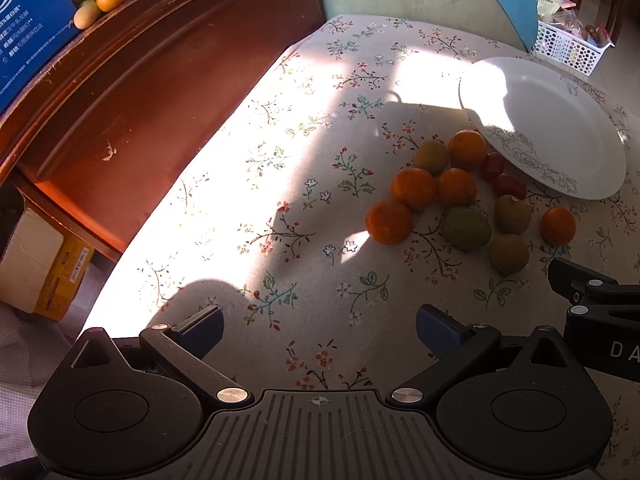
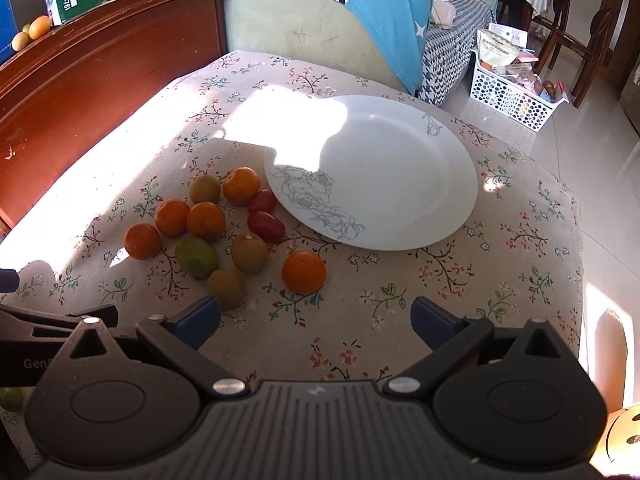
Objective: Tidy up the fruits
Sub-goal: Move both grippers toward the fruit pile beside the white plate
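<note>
Both grippers hang tilted over the floral-clothed desk, jaws spread wide with nothing between them: the left gripper at the near left, the right gripper beside it. The fruits, oranges, kiwis, a green one and two red tomatoes, lie clustered just left of the bare white plate.

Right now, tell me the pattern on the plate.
White plate with a grey line-drawn rose design near its rim; clearest in the right wrist view.
</note>
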`<action>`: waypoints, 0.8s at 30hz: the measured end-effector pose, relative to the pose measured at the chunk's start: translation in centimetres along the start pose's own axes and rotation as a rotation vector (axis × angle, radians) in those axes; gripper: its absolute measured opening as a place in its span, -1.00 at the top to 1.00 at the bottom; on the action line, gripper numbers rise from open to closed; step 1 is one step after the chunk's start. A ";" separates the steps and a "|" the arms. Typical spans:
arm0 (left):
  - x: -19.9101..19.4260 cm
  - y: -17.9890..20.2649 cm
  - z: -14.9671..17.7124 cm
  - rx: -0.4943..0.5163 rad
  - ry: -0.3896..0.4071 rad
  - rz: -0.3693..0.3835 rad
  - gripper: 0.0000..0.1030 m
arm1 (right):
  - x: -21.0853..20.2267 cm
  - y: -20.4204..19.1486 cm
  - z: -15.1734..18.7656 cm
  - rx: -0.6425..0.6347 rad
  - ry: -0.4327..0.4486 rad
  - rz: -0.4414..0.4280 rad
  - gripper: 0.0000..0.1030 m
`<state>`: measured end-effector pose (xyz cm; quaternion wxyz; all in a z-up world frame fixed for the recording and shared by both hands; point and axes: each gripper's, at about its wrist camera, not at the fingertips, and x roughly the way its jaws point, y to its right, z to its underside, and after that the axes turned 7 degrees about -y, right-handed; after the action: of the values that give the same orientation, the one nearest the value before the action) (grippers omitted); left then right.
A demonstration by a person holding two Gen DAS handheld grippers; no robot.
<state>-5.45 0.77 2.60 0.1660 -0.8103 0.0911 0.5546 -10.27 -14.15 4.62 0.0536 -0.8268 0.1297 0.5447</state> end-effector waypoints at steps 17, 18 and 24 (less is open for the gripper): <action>1.6 -0.3 0.6 -0.028 -0.099 0.021 -0.99 | 1.1 -0.8 0.5 -0.033 -0.062 0.027 -0.95; 1.8 -0.2 0.7 -0.028 -0.105 0.021 -0.99 | 1.1 -0.9 0.5 -0.042 -0.068 0.038 -0.95; 2.5 -0.3 0.8 -0.020 -0.130 0.029 -1.00 | 1.5 -0.8 0.7 -0.034 -0.087 0.040 -0.96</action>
<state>-5.14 1.39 0.09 0.1555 -0.7728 0.0863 0.6092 -10.08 -13.47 2.94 0.0341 -0.8003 0.1345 0.5833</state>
